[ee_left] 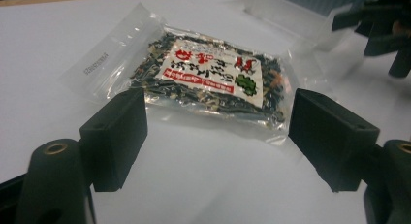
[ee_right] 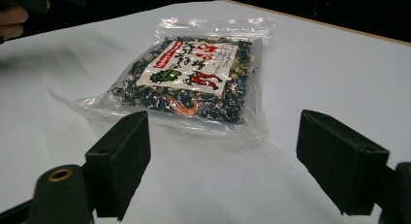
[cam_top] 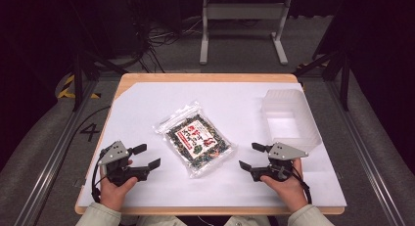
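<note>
White-covered tabletop [cam_top: 147, 103], clear packet of dark dried mix [cam_top: 195, 139] lying flat mid-table, red-lettered label, frosted plastic tub [cam_top: 289, 119] by right edge, left gripper [cam_top: 145, 156] and right gripper [cam_top: 250, 156] flanking, jaws wide, empty.

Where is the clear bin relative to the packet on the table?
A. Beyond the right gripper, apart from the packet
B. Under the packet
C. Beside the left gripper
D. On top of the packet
A: the bin stands beyond the right gripper, apart from the packet.

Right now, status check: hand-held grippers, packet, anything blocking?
Left hand-held gripper open, right hand-held gripper open, both empty. Snack packet flat between them, untouched. Clear tub off right; nothing blocking.
</note>
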A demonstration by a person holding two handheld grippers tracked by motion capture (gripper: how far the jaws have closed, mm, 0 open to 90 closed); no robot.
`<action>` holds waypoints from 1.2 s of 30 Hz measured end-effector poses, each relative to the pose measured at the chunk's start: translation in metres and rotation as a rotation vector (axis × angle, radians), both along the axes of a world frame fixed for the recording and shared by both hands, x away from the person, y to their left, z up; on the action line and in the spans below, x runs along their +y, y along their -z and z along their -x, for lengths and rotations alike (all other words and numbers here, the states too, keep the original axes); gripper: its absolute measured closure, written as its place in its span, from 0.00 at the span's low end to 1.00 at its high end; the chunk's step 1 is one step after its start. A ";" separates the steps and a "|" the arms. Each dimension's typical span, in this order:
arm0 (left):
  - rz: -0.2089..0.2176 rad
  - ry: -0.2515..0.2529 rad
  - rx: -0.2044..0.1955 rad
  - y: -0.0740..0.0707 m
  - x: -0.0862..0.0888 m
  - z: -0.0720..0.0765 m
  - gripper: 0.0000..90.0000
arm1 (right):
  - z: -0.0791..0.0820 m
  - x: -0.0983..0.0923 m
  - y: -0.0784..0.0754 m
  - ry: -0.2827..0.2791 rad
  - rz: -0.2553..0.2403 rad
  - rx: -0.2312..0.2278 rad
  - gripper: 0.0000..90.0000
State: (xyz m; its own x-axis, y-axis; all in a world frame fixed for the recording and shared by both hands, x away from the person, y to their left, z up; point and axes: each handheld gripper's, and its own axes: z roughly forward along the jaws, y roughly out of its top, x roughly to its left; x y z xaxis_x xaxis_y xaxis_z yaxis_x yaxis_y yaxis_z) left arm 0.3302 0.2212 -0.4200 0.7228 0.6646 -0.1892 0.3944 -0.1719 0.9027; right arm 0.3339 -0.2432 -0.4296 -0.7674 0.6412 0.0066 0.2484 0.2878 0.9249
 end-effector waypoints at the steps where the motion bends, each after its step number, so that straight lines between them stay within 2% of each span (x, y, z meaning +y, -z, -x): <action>1: 0.020 -0.029 0.024 -0.005 0.003 -0.004 0.24 | 0.000 0.000 0.000 -0.002 -0.002 0.001 0.23; 4: 0.031 -0.033 0.026 -0.013 0.004 -0.009 0.21 | 0.000 0.002 0.000 -0.009 0.003 -0.004 0.23; 9: -0.009 -0.025 -0.007 -0.022 0.002 -0.017 0.19 | 0.000 0.003 0.000 -0.009 0.013 -0.007 0.23; 11: -0.010 -0.030 -0.012 -0.025 0.002 -0.020 0.19 | -0.001 0.003 0.000 -0.008 0.014 -0.006 0.23; 15: -0.007 -0.043 -0.002 -0.030 0.002 -0.027 0.18 | -0.001 0.003 0.001 -0.008 0.020 -0.001 0.22; 19: -0.049 -0.108 0.010 -0.032 0.001 -0.042 0.19 | -0.002 0.002 0.002 0.004 0.029 0.000 0.22; 23: -0.033 -0.111 0.024 -0.032 0.002 -0.052 0.20 | -0.004 0.000 0.004 0.016 0.029 0.014 0.23; 27: -0.051 -0.120 -0.010 -0.036 0.003 -0.061 0.20 | -0.005 0.001 0.005 0.011 0.029 0.013 0.22; 28: -0.067 -0.121 -0.015 -0.037 0.002 -0.063 0.20 | -0.005 0.001 0.005 0.009 0.030 0.013 0.22; 30: -0.073 -0.124 -0.018 -0.037 0.002 -0.064 0.20 | -0.005 0.001 0.005 0.008 0.033 0.015 0.22; 36: -0.048 -0.128 -0.050 -0.032 0.001 -0.080 0.24 | -0.005 0.003 0.006 0.008 0.039 0.018 0.23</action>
